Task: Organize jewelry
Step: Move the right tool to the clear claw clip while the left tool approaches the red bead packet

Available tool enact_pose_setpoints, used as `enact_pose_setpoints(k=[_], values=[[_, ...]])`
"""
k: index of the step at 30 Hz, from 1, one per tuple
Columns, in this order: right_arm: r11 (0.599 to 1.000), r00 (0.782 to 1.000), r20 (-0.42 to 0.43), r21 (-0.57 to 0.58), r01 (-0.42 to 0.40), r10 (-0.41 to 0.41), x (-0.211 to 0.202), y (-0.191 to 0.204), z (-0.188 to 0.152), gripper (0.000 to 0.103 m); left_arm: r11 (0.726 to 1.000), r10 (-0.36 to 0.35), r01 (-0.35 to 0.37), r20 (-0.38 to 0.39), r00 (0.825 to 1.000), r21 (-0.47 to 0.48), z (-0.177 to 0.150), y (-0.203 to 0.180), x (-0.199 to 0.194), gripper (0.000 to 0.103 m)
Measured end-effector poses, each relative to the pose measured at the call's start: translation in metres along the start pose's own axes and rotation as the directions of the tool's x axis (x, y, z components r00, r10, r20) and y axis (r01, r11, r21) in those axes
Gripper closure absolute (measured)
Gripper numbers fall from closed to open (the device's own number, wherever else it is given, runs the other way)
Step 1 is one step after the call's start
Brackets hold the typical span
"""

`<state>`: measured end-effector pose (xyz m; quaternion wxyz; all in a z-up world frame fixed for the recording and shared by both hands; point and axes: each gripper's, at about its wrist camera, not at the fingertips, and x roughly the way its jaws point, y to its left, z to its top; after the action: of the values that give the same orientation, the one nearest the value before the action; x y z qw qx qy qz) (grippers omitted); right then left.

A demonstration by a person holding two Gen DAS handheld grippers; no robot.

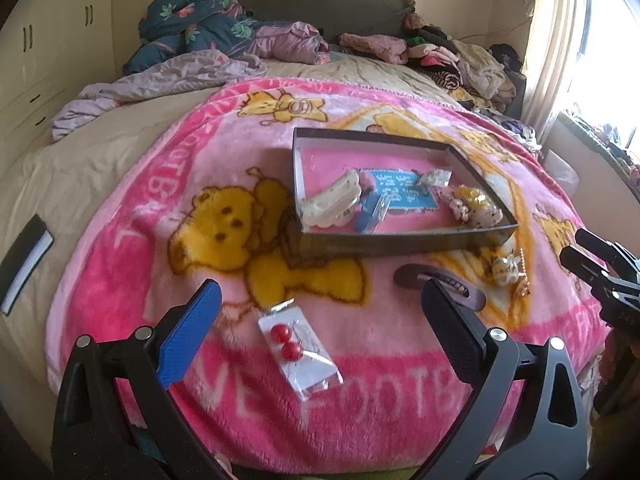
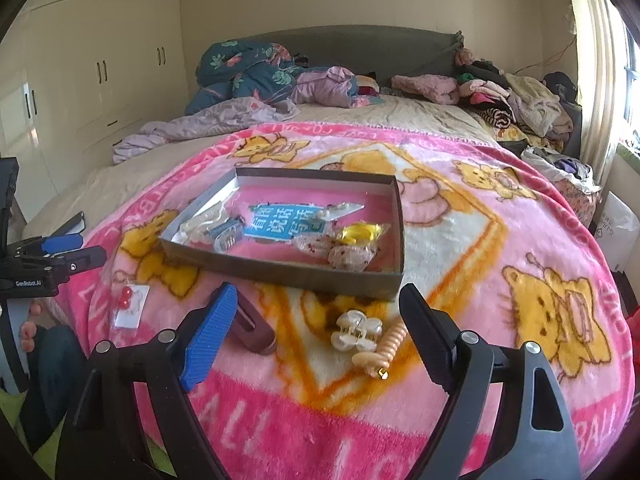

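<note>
On the pink cartoon blanket (image 1: 120,280) stands a shallow open box (image 1: 400,245) holding a white hair claw (image 1: 334,202), a blue card and bagged trinkets. A clear packet with two red bead earrings (image 1: 298,350) lies just beyond my left gripper (image 1: 322,292), which is open and empty. A brown hair clip (image 2: 252,330), a cream claw clip (image 2: 358,334) and an orange spiral clip (image 2: 386,348) lie in front of the box (image 2: 280,272), between the spread fingers of my right gripper (image 2: 318,294), open and above them. Each gripper shows at the other view's edge.
Heaps of clothes and a flowered quilt (image 2: 244,68) cover the head of the bed. Cream wardrobes (image 2: 100,60) line the left wall; a curtain and bright window (image 1: 600,40) are on the right. A dark booklet (image 1: 26,264) lies near the bed's left edge. Toes (image 2: 30,332) show below.
</note>
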<state>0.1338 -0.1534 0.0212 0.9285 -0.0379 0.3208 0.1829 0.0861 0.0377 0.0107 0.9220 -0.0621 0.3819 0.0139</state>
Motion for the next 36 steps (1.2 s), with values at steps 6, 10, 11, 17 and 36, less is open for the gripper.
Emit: enact_pose_setpoints(k=[6,10,11,17,36], values=[[1.0,1.0,-0.023,0.003,-0.004,0.005,0.003,-0.001,-0.009,0.022,1.0,0.004,-0.005,-0.034,0.999,-0.005,-0.016,-0.001,0.007,0.012],[1.0,0.999,-0.036,-0.004,-0.003,0.003,0.006,0.0,-0.014,0.022,1.0,0.007,-0.007,-0.051,0.999,-0.002,-0.023,-0.001,0.013,0.012],[1.0,0.999,-0.038,-0.003,-0.004,0.004,0.006,0.0,-0.014,0.022,1.0,0.01,-0.01,-0.054,0.999,-0.001,-0.024,-0.001,0.014,0.012],[1.0,0.999,-0.048,0.002,-0.001,0.001,0.008,-0.003,-0.02,0.022,0.999,0.034,-0.034,-0.073,0.997,0.003,-0.03,-0.001,0.021,0.012],[0.999,0.995,-0.096,0.035,0.039,-0.035,0.027,-0.029,-0.038,0.022,0.997,0.038,-0.047,-0.153,0.987,-0.055,-0.047,0.01,0.055,0.012]])
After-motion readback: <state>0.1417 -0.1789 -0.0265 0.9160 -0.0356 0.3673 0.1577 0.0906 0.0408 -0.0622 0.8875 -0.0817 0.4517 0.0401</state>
